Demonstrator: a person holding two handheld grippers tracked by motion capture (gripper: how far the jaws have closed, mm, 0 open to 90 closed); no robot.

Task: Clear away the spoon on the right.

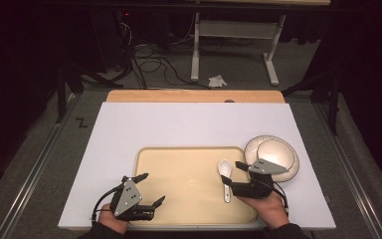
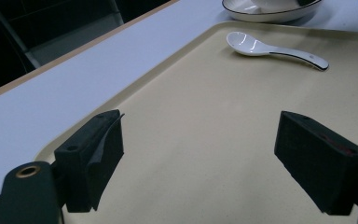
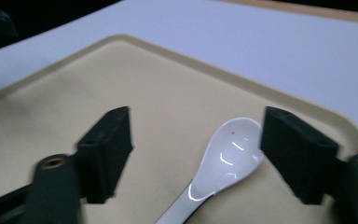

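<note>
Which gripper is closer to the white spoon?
The right gripper. Its open jaws sit just beside the white spoon on the tray. The left gripper is far off, over the tray's opposite end.

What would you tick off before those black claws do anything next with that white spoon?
1. Spoon lies flat on the tray, nothing on it: ok.
2. Right gripper open, jaws apart with the spoon's bowl between them, pads not pressing: ok.
3. Left gripper open, nothing between its jaws: ok.
4. Left gripper well apart from the spoon: ok.
5. Plate sits off the tray, beside it: ok.
6. Whether the right jaws touch the tray: cannot tell.
</note>
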